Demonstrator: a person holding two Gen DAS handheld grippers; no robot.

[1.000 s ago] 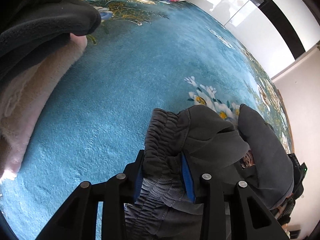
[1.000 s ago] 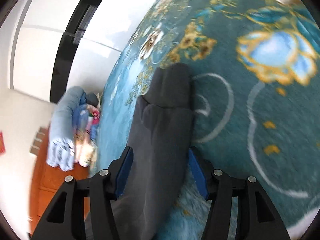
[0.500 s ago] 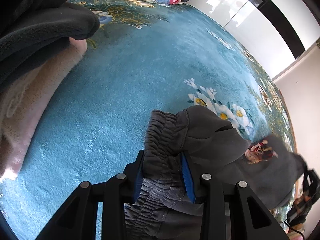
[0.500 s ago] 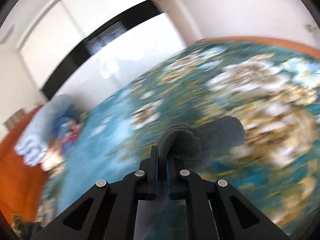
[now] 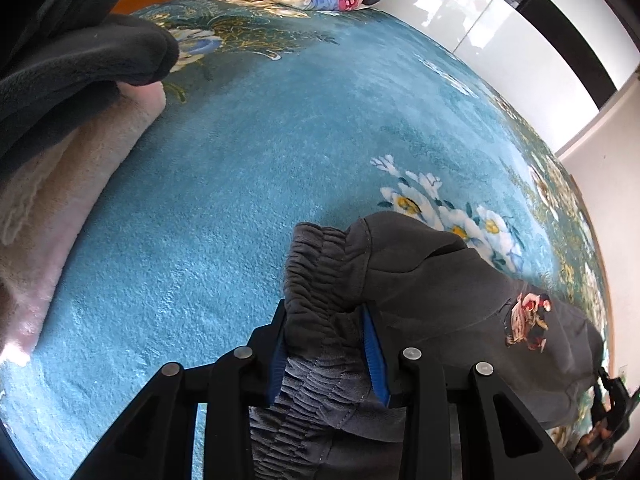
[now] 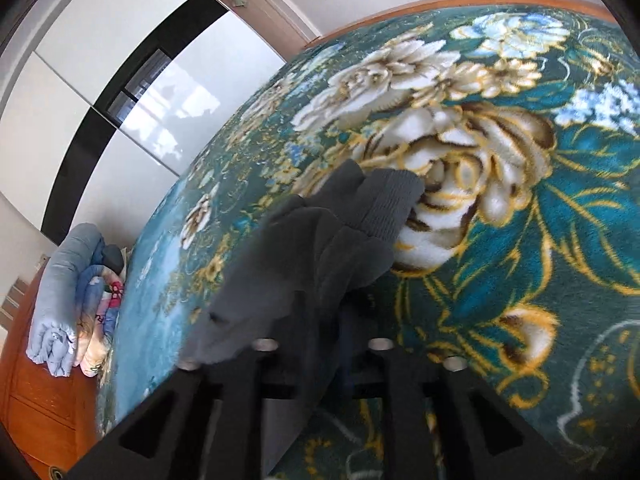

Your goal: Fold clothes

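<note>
Grey fleece pants (image 5: 420,280) – soft, floppy, light – left gripper (image 5: 326,344) clamps waistband, right gripper (image 6: 320,344) pinches cuff end.

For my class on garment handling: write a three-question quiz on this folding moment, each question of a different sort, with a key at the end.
1. True or false: the left gripper is closed on the elastic waistband of the grey trousers.
2. Multiple choice: what lies under the dark fleece garment at the left of the left wrist view? A) a pink fleece item B) a wooden tray C) a cardboard box
3. Fill in: the cuff held at the right gripper is ribbed and coloured ____, lying over the floral blanket.

Key: 1 true; 2 A; 3 grey.
</note>
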